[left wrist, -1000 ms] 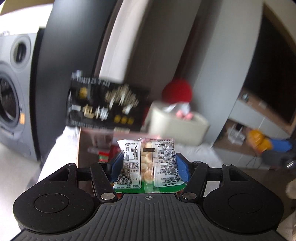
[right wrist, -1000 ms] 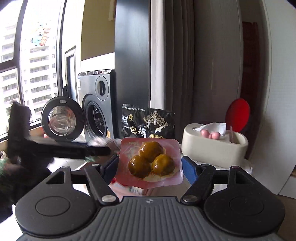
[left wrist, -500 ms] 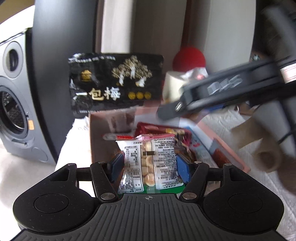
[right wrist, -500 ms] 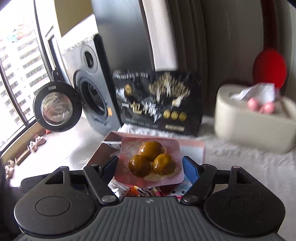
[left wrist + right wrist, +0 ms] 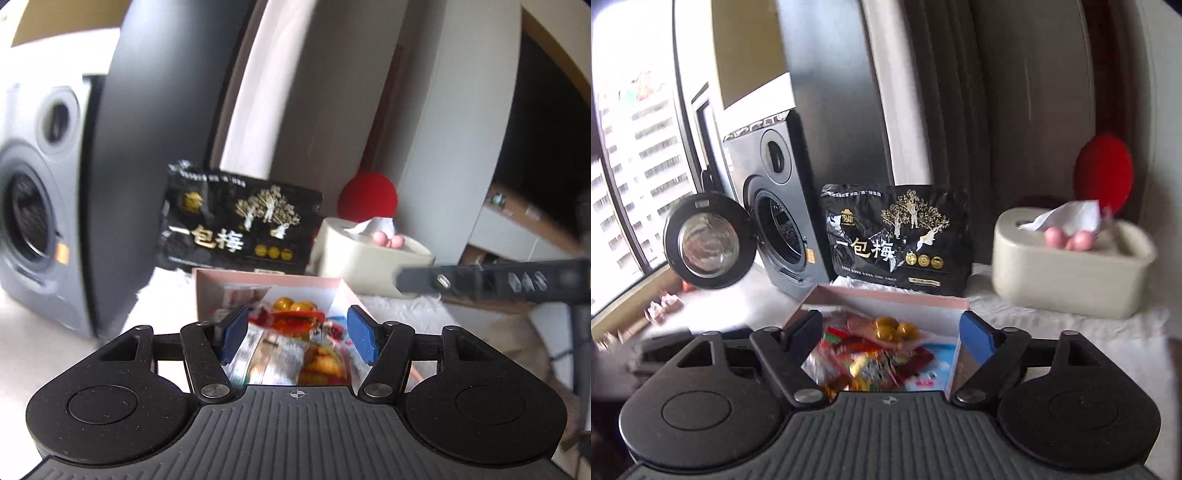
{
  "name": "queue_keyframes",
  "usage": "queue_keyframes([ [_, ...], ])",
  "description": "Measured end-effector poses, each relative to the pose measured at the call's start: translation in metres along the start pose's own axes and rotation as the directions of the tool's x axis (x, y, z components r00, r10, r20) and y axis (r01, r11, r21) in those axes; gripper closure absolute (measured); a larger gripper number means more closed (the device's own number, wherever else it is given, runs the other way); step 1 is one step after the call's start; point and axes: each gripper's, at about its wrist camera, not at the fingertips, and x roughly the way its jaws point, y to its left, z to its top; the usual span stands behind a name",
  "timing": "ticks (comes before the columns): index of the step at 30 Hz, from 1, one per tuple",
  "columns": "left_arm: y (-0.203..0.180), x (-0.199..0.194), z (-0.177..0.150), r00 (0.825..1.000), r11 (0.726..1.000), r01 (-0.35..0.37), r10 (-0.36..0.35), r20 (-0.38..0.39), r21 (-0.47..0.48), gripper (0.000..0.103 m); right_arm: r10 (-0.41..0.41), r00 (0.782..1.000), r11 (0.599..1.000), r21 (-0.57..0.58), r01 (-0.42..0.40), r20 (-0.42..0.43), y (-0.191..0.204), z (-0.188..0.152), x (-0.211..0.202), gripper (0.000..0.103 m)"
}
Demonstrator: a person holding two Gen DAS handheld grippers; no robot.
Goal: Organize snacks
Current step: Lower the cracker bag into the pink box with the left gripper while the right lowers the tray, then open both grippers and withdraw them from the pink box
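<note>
We see the right gripper (image 5: pixel 890 328), jaws just opening and apparently empty, above the pink box (image 5: pixel 894 298); the pack of 3 plums (image 5: pixel 895 328) lies inside among blurred snacks.

The plum pack (image 5: pixel 892 328) left the right hand-held gripper (image 5: pixel 892 330) — its jaws just opened — into the box (image 5: pixel 886 297).

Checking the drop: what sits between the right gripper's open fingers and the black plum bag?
In the right wrist view, the pink box of snacks lies there, with the pack of yellow-brown balls on top, clear of the right gripper and short of the black plum bag.
</note>
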Motion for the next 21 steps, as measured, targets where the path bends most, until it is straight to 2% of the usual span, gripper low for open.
queue_keyframes([
  [3, -0.016, -0.026, -0.022, 0.999, 1.0, -0.019, 0.02, -0.026, 0.023, 0.038, -0.021, 1.0, 0.997, -0.071, 0.022, 0.006, 0.014, -0.03, -0.034, 0.019],
  [6, -0.028, -0.048, -0.048, 0.997, 1.0, -0.026, 0.026, -0.066, 0.002, 0.038, -0.041, 0.999, 0.994, -0.098, 0.039, -0.02, 0.024, -0.069, -0.062, 0.019],
  [9, -0.045, -0.072, -0.064, 0.998, 0.999, -0.036, 0.036, -0.054, 0.004, 0.038, -0.066, 0.998, 0.997, -0.046, 0.065, -0.015, 0.026, -0.098, -0.086, 0.019],
  [12, -0.062, -0.089, -0.074, 0.997, 0.995, -0.064, 0.067, -0.042, 0.073, 0.041, -0.098, 0.995, 0.993, 0.057, 0.099, -0.021, 0.027, -0.12, -0.104, 0.019],
  [16, -0.078, -0.096, -0.085, 0.994, 0.99, -0.081, 0.09, -0.07, 0.117, 0.06, -0.131, 0.991, 0.985, 0.112, 0.131, -0.004, 0.03, -0.135, -0.12, 0.019],
  [18, -0.086, -0.101, -0.091, 0.993, 0.988, -0.08, 0.091, -0.079, 0.129, 0.077, -0.159, 0.987, 0.984, 0.087, 0.158, 0.004, 0.036, -0.141, -0.124, 0.019],
  [21, -0.09, -0.108, -0.092, 0.995, 0.994, -0.055, 0.062, -0.074, 0.098, 0.084, -0.146, 0.989, 0.985, 0.089, 0.145, -0.004, 0.037, -0.146, -0.126, 0.019],
])
